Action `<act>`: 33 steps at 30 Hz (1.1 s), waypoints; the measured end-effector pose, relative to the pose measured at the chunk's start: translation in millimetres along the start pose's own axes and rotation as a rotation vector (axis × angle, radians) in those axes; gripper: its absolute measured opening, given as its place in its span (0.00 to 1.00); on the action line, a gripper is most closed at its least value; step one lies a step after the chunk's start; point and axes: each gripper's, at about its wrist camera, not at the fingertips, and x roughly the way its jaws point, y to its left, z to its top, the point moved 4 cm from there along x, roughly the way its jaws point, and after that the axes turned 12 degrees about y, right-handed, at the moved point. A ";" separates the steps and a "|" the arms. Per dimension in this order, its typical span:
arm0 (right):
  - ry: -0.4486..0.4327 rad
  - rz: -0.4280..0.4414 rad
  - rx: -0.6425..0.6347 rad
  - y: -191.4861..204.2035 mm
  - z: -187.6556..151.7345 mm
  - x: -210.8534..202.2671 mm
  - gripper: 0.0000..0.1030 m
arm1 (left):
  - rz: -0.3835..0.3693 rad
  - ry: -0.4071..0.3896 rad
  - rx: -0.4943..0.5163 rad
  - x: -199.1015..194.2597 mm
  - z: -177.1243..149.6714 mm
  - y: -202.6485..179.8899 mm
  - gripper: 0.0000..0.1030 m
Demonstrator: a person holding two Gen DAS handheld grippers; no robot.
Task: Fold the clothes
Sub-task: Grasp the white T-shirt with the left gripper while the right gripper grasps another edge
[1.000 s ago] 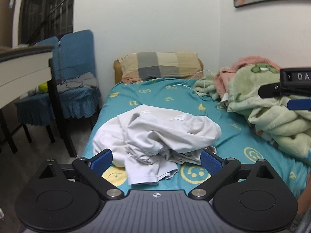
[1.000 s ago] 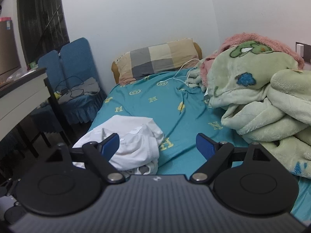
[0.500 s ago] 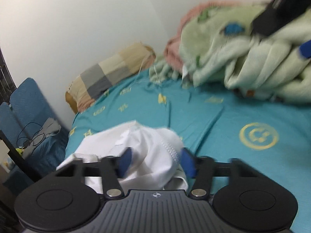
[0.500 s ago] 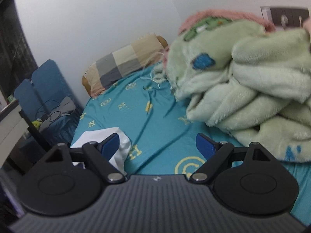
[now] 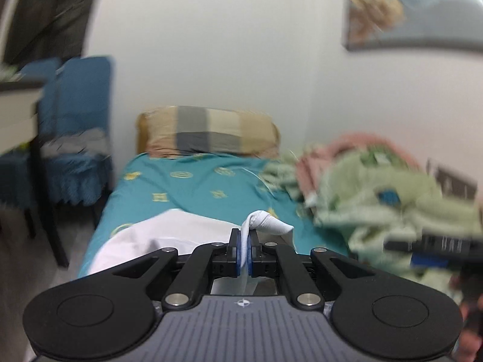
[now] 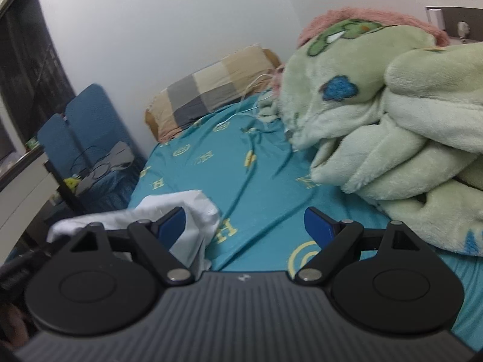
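Left hand-held gripper (image 5: 244, 249) is pinching a fold of the white garment (image 5: 169, 229); blue pads (image 5: 240, 252) are pressed together on the cloth, and a small peak of fabric is poking up just past the tips. The rest of the garment is draping down over the near left edge of the bed (image 5: 193, 187).

Right hand-held gripper (image 6: 244, 226) is hovering spread wide, nothing between its fingers. The garment is showing at its left finger (image 6: 172, 226), touching or just behind it, can't tell which.

Mid bed: teal sheet is lying bare. Along the right edge, the green fleece blanket (image 6: 392, 138) is sitting heaped, with a pink one (image 6: 347, 18) behind it. At the far end, the checked pillow (image 5: 208, 134) is leaning against the wall. A blue chair (image 5: 75, 126) is standing just off the bed's far left corner. Left view is motion-blurred.
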 end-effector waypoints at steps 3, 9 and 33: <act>0.072 0.066 -0.070 21.4 -8.1 3.9 0.85 | -0.028 -0.026 -0.116 -11.0 -1.2 33.4 0.04; 0.246 0.236 -0.125 73.4 -26.8 28.4 0.81 | -0.050 -0.026 -0.186 -2.8 -2.2 62.2 0.04; 0.120 0.076 -0.084 83.0 7.1 78.2 0.16 | -0.001 0.243 -0.096 80.4 -54.8 50.2 0.06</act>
